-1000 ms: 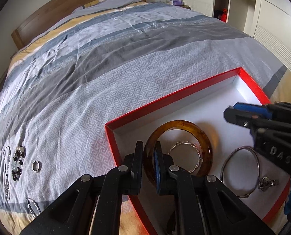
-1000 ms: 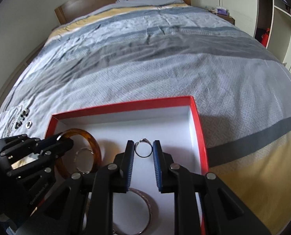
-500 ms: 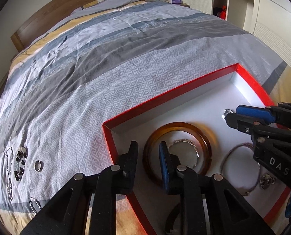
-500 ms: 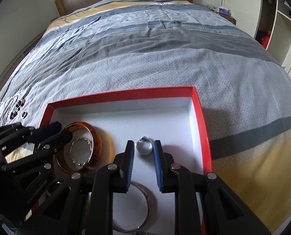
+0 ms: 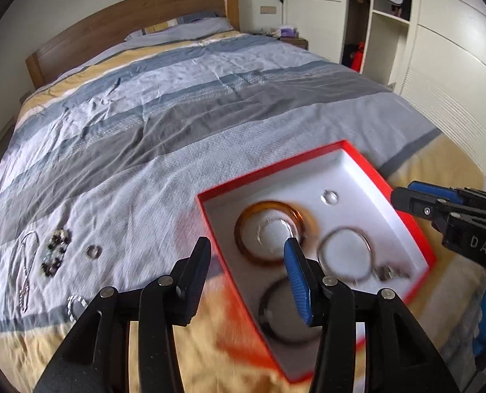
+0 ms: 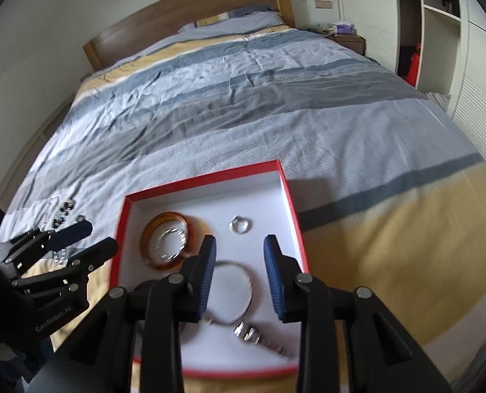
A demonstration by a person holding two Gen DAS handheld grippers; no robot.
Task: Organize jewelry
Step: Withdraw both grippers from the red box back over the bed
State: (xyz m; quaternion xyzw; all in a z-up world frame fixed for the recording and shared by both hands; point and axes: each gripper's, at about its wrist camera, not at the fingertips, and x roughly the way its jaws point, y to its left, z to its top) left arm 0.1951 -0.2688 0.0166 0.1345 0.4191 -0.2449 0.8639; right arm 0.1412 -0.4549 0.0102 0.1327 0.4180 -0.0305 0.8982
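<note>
Left tool [image 5: 246, 255]: fingers spread wide, pinching nothing; it hangs over the box's left wall, one finger over the bedcover, the other over the bangle.
Right tool [image 6: 239, 255]: fingers spread, empty; it hangs over the box interior, above the hoop.
Box [image 6: 285, 196]: red walls, white floor, open; it sits on the bed [image 6: 275, 98] near the foot edge.
Bangle [image 6: 151, 229]: amber, flat in the box's far-left part; a thin silver bracelet [image 6: 171, 242] lies inside its ring.
Ring [image 6: 239, 224]: small, silver, on the box floor toward the far-right corner, apart from the bangle.
Hoop [image 6: 246, 281]: thin silver bracelet near the box's middle; a metal charm [image 6: 249, 332] lies just beside it toward the near wall.
Dark band [image 5: 269, 314]: in the box's near-left corner; blurred.
Loose pieces: on the bedcover left of the box lie a chain [image 5: 25, 268], dark beads [image 5: 54, 252], a small ring [image 5: 93, 251] and a striped ring [image 5: 76, 306].
</note>
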